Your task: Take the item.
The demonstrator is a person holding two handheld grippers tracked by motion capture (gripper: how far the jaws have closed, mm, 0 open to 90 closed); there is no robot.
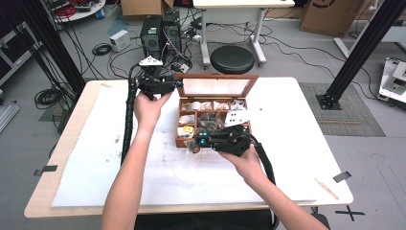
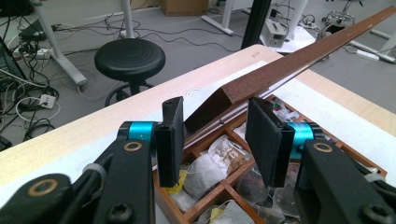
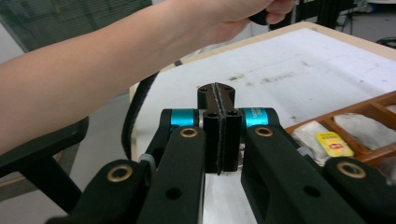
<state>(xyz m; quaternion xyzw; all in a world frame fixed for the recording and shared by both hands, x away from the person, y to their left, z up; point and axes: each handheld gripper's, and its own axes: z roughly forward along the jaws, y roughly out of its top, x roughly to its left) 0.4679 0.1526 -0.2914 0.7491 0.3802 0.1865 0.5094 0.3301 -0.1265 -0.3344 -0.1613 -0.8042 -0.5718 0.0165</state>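
The left gripper [image 2: 214,140] stood with its jaws spread wide, nothing between the pads [image 2: 170,140], aimed at the near corner of the raised lid [image 2: 289,70] of the wooden tea box [image 1: 187,140]. The lid's corner sat just beyond the gap, apart from both pads. From the high view this gripper [image 1: 178,84] hovered at the lid's left end, at the far side of the box.

The right gripper [image 3: 219,135] had its jaws pressed flat together; whether anything thin was pinched between them I cannot tell. In the high view it [image 1: 197,144] lay at the box's near left corner, pointing left over the white mat [image 1: 287,158].

The box sat mid-table, lid tilted up toward the far side, its compartments crowded with tea bags [image 2: 210,163], one with a yellow tag [image 3: 334,143].

The risk lay with the lid. If the left jaws closed off-centre on that slanted edge, the corner could slip out and the lid would drop shut, or swing back too far and tug the box. The right gripper rested beside the box rather than gripping it, so a hard pull on the lid could likely slide the whole box across the mat and spill bags.
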